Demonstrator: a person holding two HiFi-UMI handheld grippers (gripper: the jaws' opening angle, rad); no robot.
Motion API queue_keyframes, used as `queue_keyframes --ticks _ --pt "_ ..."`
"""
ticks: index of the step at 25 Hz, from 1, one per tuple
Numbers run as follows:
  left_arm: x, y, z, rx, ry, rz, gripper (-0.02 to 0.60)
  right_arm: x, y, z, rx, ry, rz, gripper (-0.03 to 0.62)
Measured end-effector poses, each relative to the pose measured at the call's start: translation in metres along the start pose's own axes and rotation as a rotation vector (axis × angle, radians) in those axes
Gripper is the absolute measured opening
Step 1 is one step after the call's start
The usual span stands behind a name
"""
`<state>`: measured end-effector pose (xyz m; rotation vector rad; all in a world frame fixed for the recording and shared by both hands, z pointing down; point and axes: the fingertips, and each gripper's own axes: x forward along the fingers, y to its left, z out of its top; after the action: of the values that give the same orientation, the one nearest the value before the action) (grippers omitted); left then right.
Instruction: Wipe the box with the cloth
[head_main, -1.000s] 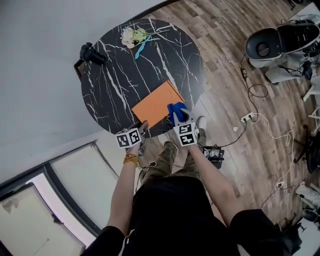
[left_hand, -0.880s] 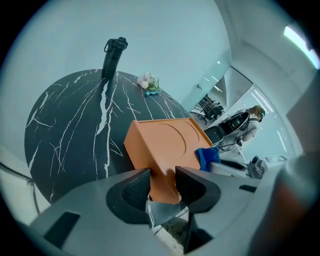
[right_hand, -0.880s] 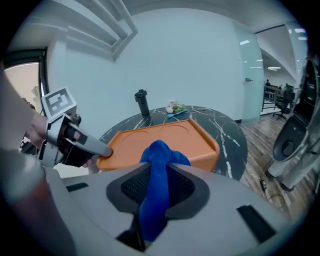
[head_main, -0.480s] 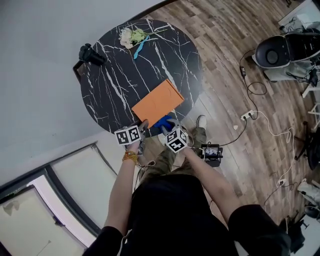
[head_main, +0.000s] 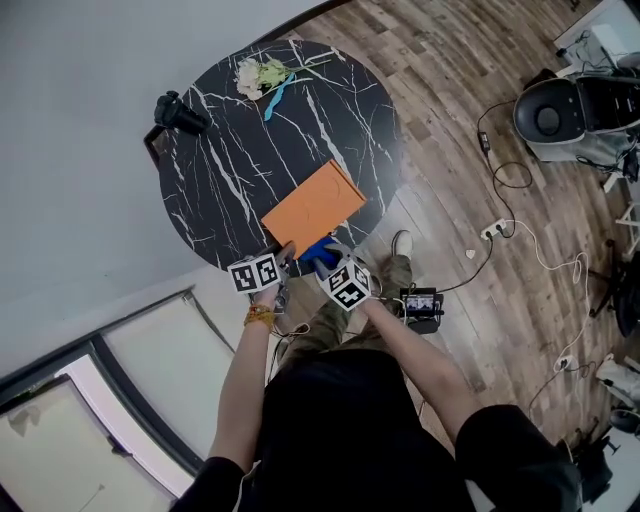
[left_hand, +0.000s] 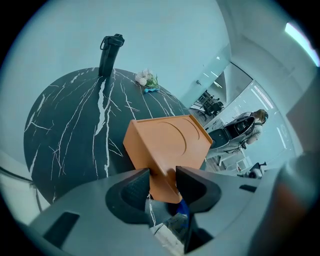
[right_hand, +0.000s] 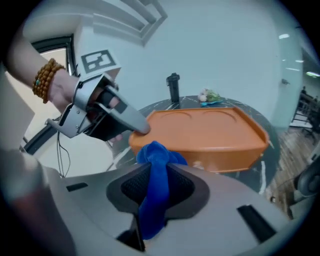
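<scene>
An orange box (head_main: 312, 208) lies flat on the round black marble table (head_main: 230, 150), close to its near edge. My left gripper (head_main: 288, 254) has the box's near corner (left_hand: 167, 145) between its jaws, which press on both sides of it. My right gripper (head_main: 322, 256) is shut on a blue cloth (right_hand: 155, 190), whose bunched end (head_main: 316, 248) lies against the box's near side, just right of the left gripper's fingers (right_hand: 134, 124). In the left gripper view a bit of the blue cloth (left_hand: 184, 209) shows below the box corner.
A black bottle (left_hand: 110, 55) stands at the table's far left, and a small bunch of flowers (head_main: 262, 75) lies at the far edge. On the wood floor to the right are cables, a power strip (head_main: 492, 235), a small device (head_main: 420, 305) and a black-and-white machine (head_main: 580, 110).
My right gripper has swung left with the cloth, from the box's near right edge to its near corner beside the left gripper, rolling as it went. The left gripper and the box stayed put.
</scene>
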<state>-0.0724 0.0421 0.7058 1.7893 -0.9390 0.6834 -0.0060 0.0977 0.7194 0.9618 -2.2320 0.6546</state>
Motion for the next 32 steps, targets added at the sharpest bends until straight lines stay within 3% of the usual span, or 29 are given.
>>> queue_keyframes --ticks 6,9,12,14,16,22,25,29,30,32 --pt "0.0 0.001 0.001 -0.005 -0.012 -0.005 0.169 -0.054 -0.144 -0.009 0.181 -0.047 -0.286 0.074" --pt "0.0 0.0 -0.001 -0.015 -0.009 0.002 0.169 -0.057 -0.189 -0.016 0.321 -0.043 -0.347 0.074" --pt "0.0 0.001 -0.001 -0.054 -0.018 0.015 0.169 -0.043 -0.165 -0.011 0.344 -0.03 -0.265 0.074" --pt "0.0 0.003 -0.001 -0.085 -0.026 0.027 0.169 -0.033 -0.126 -0.005 0.283 -0.02 -0.142 0.074" --pt "0.0 0.003 -0.001 -0.089 -0.024 0.048 0.169 -0.035 -0.107 0.004 0.221 -0.032 -0.078 0.074" --pt "-0.001 -0.001 -0.003 -0.063 -0.043 0.16 0.156 -0.069 -0.168 0.068 0.009 -0.098 -0.064 0.074" --pt "-0.007 0.001 0.004 -0.015 -0.051 0.221 0.153 -0.039 -0.174 0.108 -0.118 -0.024 0.036 0.074" --pt "-0.006 -0.008 0.004 0.15 -0.016 0.256 0.161 0.001 -0.186 0.145 -0.213 0.13 0.099 0.074" --pt "-0.006 -0.009 0.003 0.154 -0.024 0.246 0.163 0.013 -0.185 0.15 -0.238 0.175 0.12 0.074" --pt "-0.006 -0.005 0.007 0.087 -0.083 0.214 0.165 0.037 -0.177 0.154 -0.308 0.274 0.16 0.074"
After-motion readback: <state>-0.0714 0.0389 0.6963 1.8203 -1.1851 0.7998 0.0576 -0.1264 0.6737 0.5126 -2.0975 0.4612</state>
